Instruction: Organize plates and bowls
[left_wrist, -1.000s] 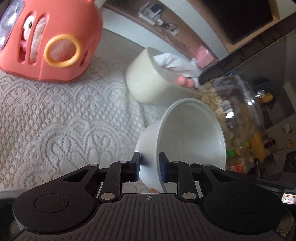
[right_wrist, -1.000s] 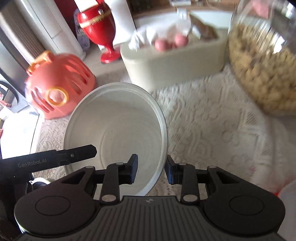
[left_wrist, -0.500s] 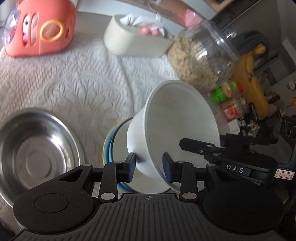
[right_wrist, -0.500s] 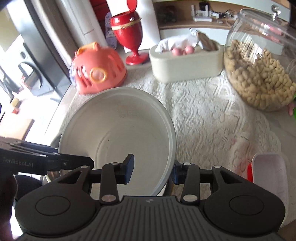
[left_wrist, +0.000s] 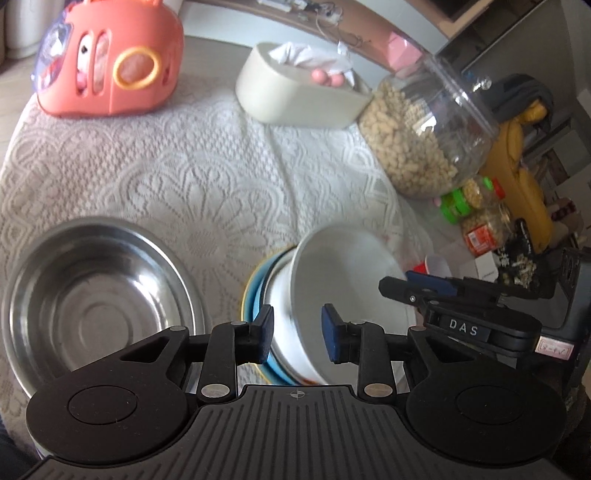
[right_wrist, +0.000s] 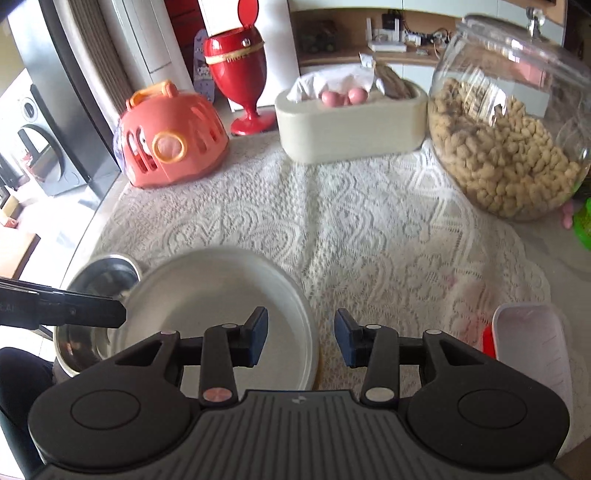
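Observation:
A white bowl (left_wrist: 347, 280) sits tilted in a stack of a blue bowl (left_wrist: 255, 295) and a yellow-rimmed one on the lace cloth. My left gripper (left_wrist: 297, 330) is open, its pads either side of the white bowl's near rim without pressing it. My right gripper (right_wrist: 301, 338) is open too, astride the white bowl's (right_wrist: 207, 306) right rim. Its body shows in the left wrist view (left_wrist: 458, 317). A steel bowl (left_wrist: 96, 299) lies left of the stack and shows in the right wrist view (right_wrist: 99, 280).
A coral toy carrier (left_wrist: 110, 62), a cream box with tissue (left_wrist: 295, 96) and a big jar of peanuts (left_wrist: 424, 140) stand at the back. A white-lidded container (right_wrist: 532, 354) lies at the right. A red vase (right_wrist: 240, 74) stands behind.
Both grippers have opened and let go of the white bowl, which has come down into the stacked bowls. The views have pulled back from it.

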